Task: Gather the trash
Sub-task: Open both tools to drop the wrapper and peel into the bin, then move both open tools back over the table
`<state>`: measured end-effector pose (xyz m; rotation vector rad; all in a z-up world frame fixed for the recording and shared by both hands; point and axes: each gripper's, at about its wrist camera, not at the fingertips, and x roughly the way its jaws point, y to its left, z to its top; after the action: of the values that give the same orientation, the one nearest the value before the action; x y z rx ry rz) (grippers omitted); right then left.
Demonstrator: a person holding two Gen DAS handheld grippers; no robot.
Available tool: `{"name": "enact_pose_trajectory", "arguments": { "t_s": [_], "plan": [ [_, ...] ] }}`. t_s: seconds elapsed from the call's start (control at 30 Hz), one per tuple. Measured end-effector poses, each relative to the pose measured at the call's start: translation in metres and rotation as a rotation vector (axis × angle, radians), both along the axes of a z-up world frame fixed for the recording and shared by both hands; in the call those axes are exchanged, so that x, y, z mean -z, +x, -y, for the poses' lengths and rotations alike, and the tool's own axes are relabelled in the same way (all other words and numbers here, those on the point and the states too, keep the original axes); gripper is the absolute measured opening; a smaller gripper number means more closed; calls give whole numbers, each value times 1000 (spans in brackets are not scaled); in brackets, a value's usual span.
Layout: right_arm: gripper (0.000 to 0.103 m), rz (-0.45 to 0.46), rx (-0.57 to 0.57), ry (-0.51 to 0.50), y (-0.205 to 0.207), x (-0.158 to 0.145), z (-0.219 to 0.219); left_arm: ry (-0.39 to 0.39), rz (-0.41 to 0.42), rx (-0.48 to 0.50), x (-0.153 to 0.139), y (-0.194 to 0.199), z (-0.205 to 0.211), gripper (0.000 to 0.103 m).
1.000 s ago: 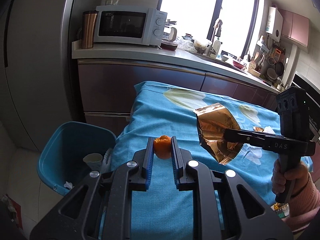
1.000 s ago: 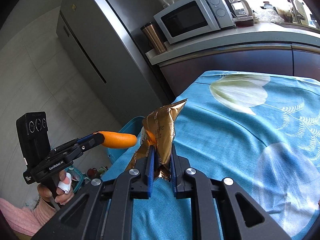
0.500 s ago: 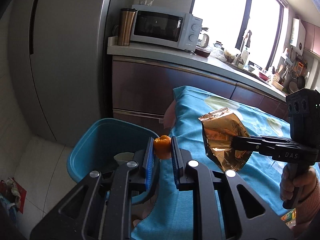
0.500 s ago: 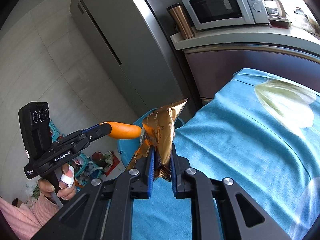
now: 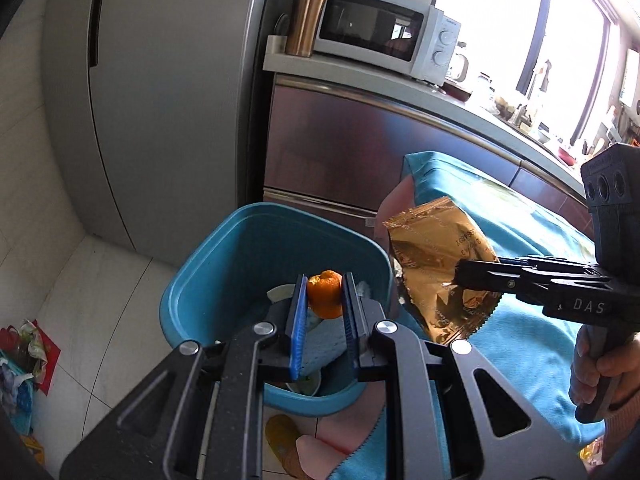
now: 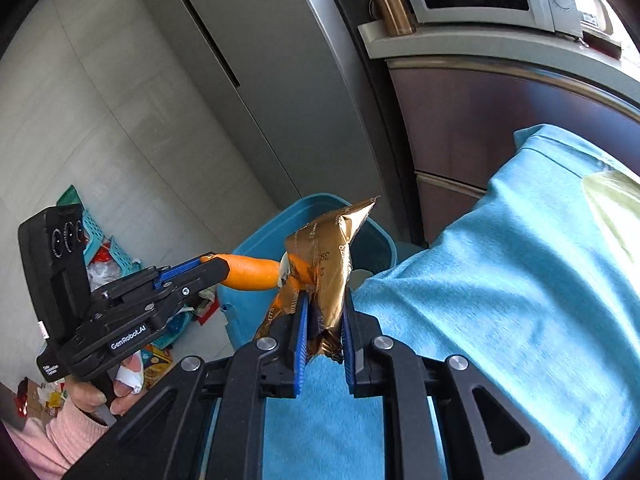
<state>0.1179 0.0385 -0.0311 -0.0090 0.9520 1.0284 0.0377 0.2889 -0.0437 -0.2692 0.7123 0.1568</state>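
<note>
- A brushed grey refrigerator [image 5: 160, 100] fills the 10 o'clock side of the left wrist view, above pale floor tiles.
- The rounded teal plastic bin [image 5: 224, 256] stands on the floor beside the table's blue cloth [image 5: 532, 344]; paper scraps lie inside.
- The left tool [image 5: 323, 300] is clamped on a dimpled orange peel [image 5: 325, 294], held over the bin's opening.
- At 3 o'clock, the right tool [image 6: 324, 320] pinches a crinkled gold foil wrapper [image 6: 332, 264] with a serrated edge, above the cloth's edge.
- A copper tumbler [image 5: 308, 18] and white microwave [image 5: 384, 32] sit on the counter [image 5: 400, 88] at 12 o'clock.
</note>
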Motion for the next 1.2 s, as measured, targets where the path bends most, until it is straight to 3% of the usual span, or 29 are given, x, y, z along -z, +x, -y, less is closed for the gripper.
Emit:
{"name": "enact_pose_trajectory", "arguments": {
  "t_s": [0.43,0.67,0.97,1.2],
  "plan": [
    [18,-27,-28,-120,8,20,-62,-29,-69,-66,37,21,-23,17],
    [22,-50,-36,-128,10,26,-85,-57,-88,-81,51,33,-29,20],
    [28,-70,-27,-70,6,24,-57,-82,-98,-105,63,33,-35,20],
    [29,-45,-15,0,-2,4,-22,-72,-56,-70,49,21,-24,24]
  ]
}}
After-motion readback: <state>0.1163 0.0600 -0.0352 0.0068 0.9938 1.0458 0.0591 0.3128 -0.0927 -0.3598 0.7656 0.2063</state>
